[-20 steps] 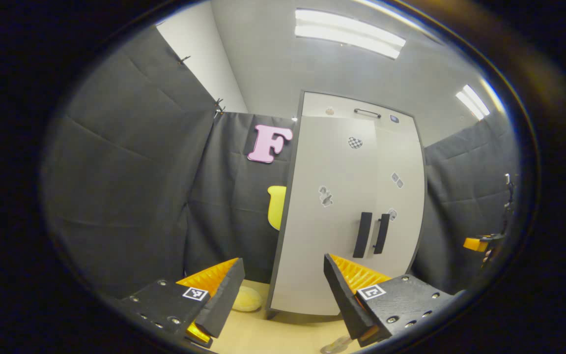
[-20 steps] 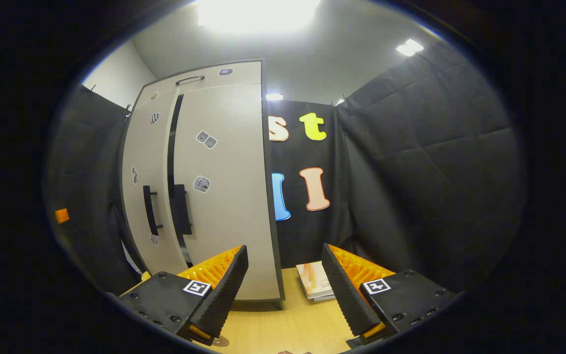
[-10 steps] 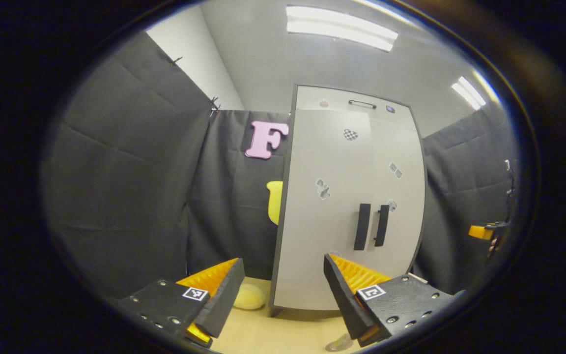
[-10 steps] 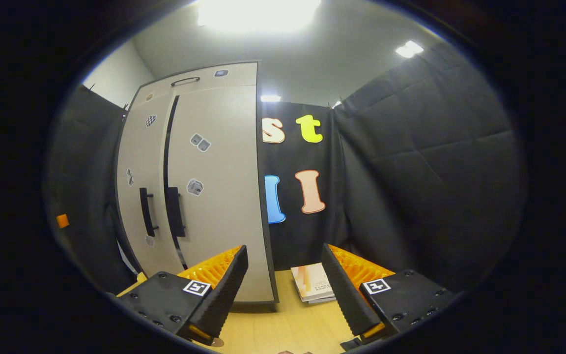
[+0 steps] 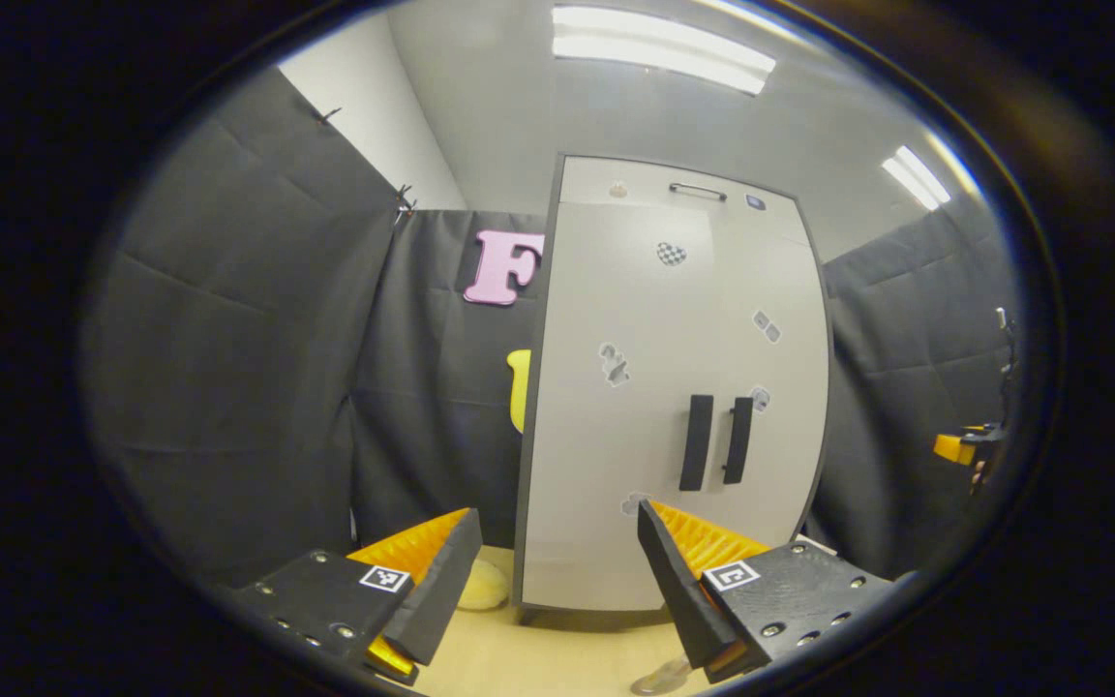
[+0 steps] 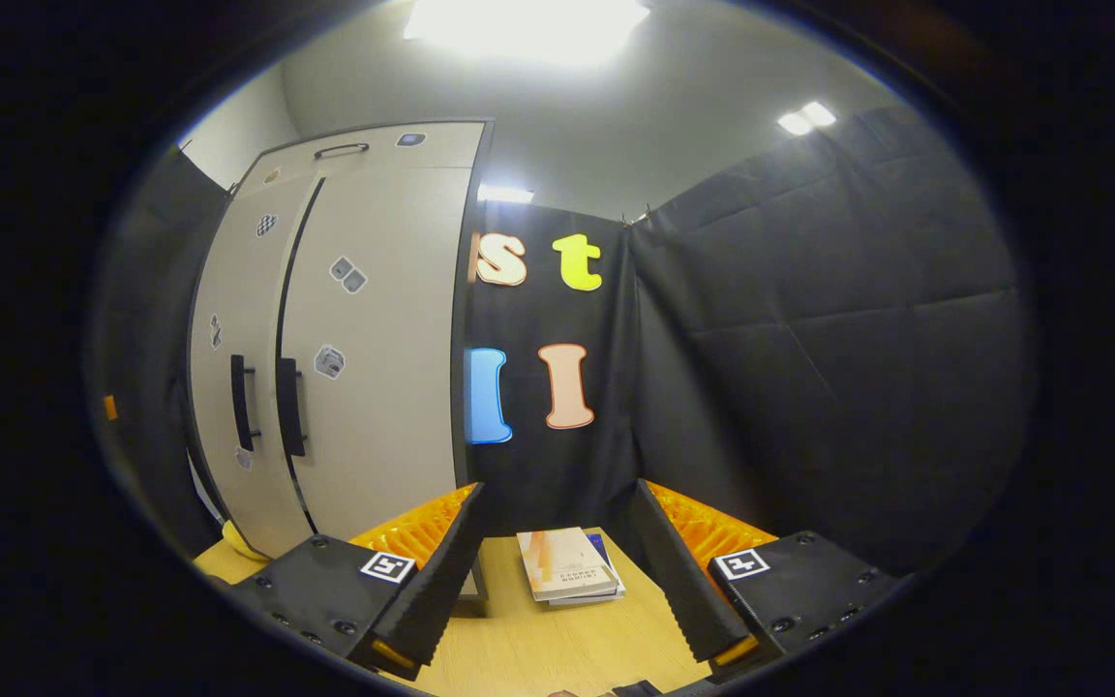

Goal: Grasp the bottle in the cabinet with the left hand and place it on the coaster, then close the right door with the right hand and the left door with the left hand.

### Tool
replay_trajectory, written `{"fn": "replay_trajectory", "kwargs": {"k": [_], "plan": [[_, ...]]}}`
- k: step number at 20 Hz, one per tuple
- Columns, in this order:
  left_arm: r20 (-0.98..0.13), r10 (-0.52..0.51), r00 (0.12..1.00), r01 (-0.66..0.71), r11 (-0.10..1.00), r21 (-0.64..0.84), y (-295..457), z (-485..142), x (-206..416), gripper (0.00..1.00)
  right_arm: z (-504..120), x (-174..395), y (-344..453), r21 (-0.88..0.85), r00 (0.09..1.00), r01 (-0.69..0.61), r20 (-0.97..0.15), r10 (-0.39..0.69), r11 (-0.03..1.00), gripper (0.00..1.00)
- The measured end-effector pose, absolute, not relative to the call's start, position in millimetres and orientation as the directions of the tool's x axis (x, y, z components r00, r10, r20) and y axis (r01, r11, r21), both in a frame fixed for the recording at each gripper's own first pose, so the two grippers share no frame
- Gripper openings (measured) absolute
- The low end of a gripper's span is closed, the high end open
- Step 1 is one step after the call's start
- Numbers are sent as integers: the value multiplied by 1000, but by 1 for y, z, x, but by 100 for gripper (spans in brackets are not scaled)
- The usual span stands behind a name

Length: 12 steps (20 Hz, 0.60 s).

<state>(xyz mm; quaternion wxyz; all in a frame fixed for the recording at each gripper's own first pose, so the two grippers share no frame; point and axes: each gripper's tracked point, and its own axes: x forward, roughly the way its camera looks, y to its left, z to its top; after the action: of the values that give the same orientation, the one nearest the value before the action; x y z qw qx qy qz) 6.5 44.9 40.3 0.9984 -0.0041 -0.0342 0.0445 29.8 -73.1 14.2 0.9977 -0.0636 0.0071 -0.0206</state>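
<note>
Left gripper view: left gripper [image 5: 557, 581], jaws wide apart, empty; tall pale-grey two-door cabinet [image 5: 674, 387] ahead, doors flush, black handles [image 5: 712, 440] upright.

Right gripper view: right gripper [image 6: 553, 571] spread, empty; cabinet ahead-left; bottle unseen.

I can't see inside the cabinet [image 5: 674, 387], doors cover it. Coaster [image 5: 659, 680] cut off at bottom edge, near side. Yellow thing [image 5: 482, 587] far left, half behind my finger. Door stickers [image 6: 329, 361] too small to tell.
</note>
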Motion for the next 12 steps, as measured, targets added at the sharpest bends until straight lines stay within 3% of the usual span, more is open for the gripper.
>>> {"fn": "replay_trajectory", "kwargs": {"k": [12], "plan": [[68, 105, 992, -106, 994, 16, 45, 44, 1, 94, 11, 37, -51, -102, 1000, -25, -20, 23, 994, 96]]}}
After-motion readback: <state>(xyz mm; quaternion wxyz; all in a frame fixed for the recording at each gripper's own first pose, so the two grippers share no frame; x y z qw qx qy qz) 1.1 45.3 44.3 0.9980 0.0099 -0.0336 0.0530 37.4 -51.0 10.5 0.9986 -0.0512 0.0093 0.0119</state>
